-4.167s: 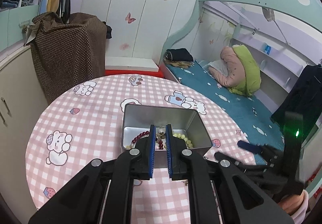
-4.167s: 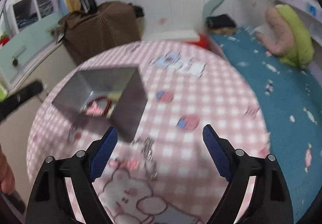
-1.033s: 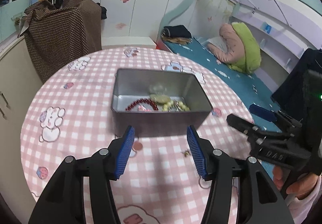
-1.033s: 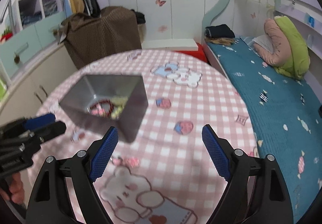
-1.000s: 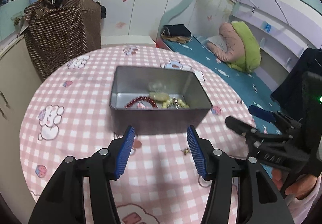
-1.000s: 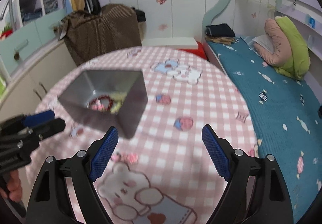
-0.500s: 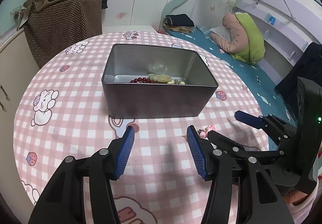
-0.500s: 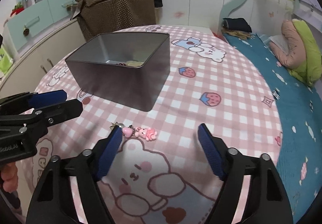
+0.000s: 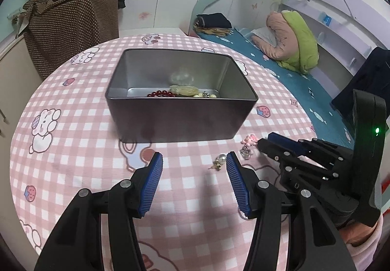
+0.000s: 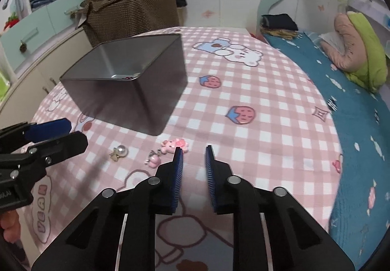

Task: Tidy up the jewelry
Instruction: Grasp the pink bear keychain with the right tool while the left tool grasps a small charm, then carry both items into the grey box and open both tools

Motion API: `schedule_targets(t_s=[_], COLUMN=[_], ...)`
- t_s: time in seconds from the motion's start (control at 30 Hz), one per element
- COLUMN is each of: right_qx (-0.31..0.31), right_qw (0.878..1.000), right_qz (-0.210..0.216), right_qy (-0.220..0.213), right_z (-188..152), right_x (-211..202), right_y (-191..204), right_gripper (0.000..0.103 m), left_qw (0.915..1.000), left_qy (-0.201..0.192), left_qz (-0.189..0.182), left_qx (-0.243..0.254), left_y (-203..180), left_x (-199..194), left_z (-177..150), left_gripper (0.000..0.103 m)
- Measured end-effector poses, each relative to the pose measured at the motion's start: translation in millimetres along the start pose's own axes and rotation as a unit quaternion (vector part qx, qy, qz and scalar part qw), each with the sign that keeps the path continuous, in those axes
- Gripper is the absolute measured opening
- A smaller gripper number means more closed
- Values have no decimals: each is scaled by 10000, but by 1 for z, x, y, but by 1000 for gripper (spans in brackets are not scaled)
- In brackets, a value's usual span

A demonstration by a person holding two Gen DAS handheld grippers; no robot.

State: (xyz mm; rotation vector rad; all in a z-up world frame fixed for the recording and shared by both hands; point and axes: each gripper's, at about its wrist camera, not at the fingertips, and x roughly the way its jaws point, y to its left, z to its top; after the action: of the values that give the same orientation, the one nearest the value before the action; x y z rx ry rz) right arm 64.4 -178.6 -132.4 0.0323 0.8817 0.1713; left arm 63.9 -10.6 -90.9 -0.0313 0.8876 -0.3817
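**Loose charms left by tin; right fingers narrowed on nothing**

Pink charm lay on desk just in front of metal tin, w/ second pink piece & pearl earring alongside, all outside tin. Red beads & pale pieces already sat inside on tin floor.

Risks, as judged: charm sat just left of right fingers' gap, not between, so a pinch from there would likely shut on air or flick charm away. Small, flat pieces on cloth could slip out of ribbed pads. Two grippers close together over same patch; a bump could scatter pieces or nudge tin.

Right gripper: had just been closing, narrow gap left, nothing between fingers, left fingertip beside or touching charm, can't tell which. Holding nothing.

Left gripper: about half open, empty, poised above desk w/ pearl earring near inner face of its right finger, apparently no contact.
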Motion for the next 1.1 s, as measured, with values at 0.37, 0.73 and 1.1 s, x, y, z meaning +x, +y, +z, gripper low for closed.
schedule_targets(t_s=[0.37, 0.73, 1.1], right_qx=[-325, -401, 1], right_qw=[9993, 9991, 9994], right_qz=[85, 147, -32], right_qy=[-173, -74, -332], right_z=[9, 5, 5], right_x=[1, 3, -23], right_y=[17, 16, -20], right_gripper=[68, 19, 19], left_qw=[9996, 9999, 9971], left_qy=[-51, 88, 167], left_qz=[240, 64, 29], left_qx=[-158, 26, 737], left_y=[15, -2, -38], left_x=[-3, 8, 37], left_z=[2, -1, -9], left_gripper=[52, 52, 9])
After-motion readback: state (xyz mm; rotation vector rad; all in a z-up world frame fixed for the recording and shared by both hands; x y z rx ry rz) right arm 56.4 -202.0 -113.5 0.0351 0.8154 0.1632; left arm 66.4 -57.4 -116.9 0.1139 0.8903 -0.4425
